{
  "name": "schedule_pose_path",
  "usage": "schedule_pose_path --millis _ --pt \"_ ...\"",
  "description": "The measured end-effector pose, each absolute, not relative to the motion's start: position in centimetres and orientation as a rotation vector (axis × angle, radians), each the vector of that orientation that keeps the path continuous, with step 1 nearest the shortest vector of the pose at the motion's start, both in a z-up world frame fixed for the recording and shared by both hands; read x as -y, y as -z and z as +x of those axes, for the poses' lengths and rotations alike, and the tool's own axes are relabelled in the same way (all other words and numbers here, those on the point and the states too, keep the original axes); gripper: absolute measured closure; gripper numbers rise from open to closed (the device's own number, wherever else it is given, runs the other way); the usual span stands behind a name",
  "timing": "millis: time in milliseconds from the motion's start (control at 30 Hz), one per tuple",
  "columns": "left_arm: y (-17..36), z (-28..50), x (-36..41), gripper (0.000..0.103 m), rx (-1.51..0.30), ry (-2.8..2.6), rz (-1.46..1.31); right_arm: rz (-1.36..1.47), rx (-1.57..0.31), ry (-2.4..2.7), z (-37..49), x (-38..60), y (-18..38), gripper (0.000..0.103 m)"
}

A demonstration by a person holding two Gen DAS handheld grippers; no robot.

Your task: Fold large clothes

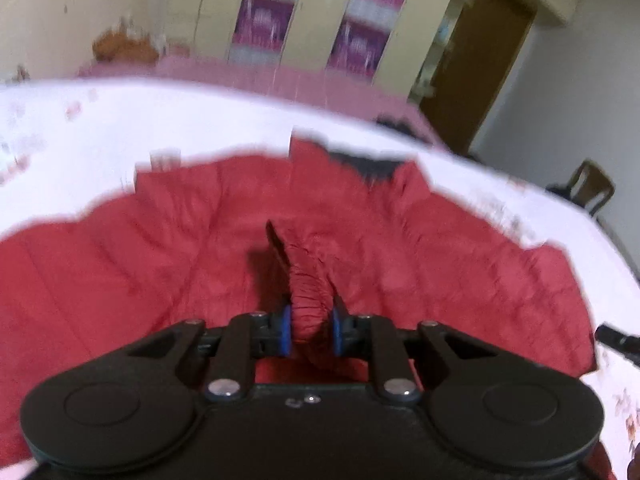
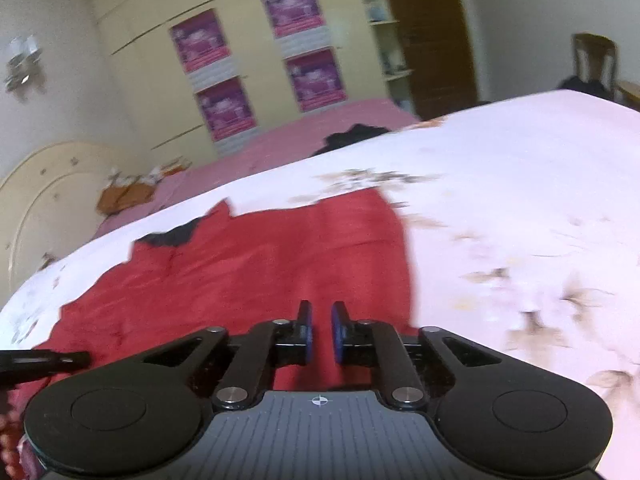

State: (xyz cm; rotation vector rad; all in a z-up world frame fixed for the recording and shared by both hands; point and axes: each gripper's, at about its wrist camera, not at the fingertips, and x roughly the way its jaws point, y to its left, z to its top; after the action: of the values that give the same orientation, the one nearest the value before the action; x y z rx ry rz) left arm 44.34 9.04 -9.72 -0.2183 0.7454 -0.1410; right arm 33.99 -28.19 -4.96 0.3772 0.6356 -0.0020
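Observation:
A large red padded jacket point(image 1: 168, 248) lies spread on a white floral bed sheet point(image 1: 120, 128). My left gripper point(image 1: 311, 330) is shut on a bunched fold of the red jacket and holds it lifted above the rest of the garment. In the right wrist view the jacket point(image 2: 248, 264) lies flat, with a dark collar lining point(image 2: 172, 236) at its far edge. My right gripper point(image 2: 320, 332) hovers over the jacket's near right part; its blue-padded fingers stand a narrow gap apart with nothing between them.
A pink bed cover point(image 2: 304, 132) lies beyond the white sheet point(image 2: 520, 184), with a dark garment point(image 2: 352, 134) on it. A cream wardrobe with purple posters point(image 2: 224, 76) stands behind. A wooden chair point(image 2: 592, 60) and a brown door point(image 2: 432, 32) are at the right.

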Motion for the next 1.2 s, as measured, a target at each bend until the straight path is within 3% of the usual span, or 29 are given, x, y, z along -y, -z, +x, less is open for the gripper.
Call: schedule_pose_path --millis 133,433,533,700,833,933,1067,1200 --pt "8.0 42.1 -10.6 0.085 -0.653 0.066 -0.219 0.379 -0.633 0.028 33.7 30.1 4.8 0.096" --pt "11.5 41.5 -11.4 0.085 -0.749 -0.002 -0.234 0.310 -0.703 -0.039 35.9 28.6 7.1 0.097" --pt "12.2 41.6 -11.3 0.085 -0.765 -0.009 -0.207 0.200 -0.842 -0.001 37.7 27.7 9.6 0.098" --pt "12.3 41.6 -11.4 0.084 -0.791 0.018 -0.154 0.183 -0.845 -0.026 37.8 28.0 9.5 0.101" --pt "10.3 40.5 -12.4 0.058 -0.712 -0.080 -0.124 0.251 -0.738 -0.022 36.9 29.7 7.2 0.101" --pt "8.9 40.6 -12.1 0.057 -0.629 -0.087 -0.081 0.260 -0.670 -0.033 38.2 30.1 5.8 0.101" --pt "9.8 44.2 -10.1 0.058 -0.659 0.018 -0.057 0.230 -0.668 -0.072 42.5 29.0 5.5 0.101" --pt "12.8 46.5 -9.2 0.057 -0.749 0.024 -0.012 0.175 -0.791 -0.034 46.8 28.7 8.8 0.101"
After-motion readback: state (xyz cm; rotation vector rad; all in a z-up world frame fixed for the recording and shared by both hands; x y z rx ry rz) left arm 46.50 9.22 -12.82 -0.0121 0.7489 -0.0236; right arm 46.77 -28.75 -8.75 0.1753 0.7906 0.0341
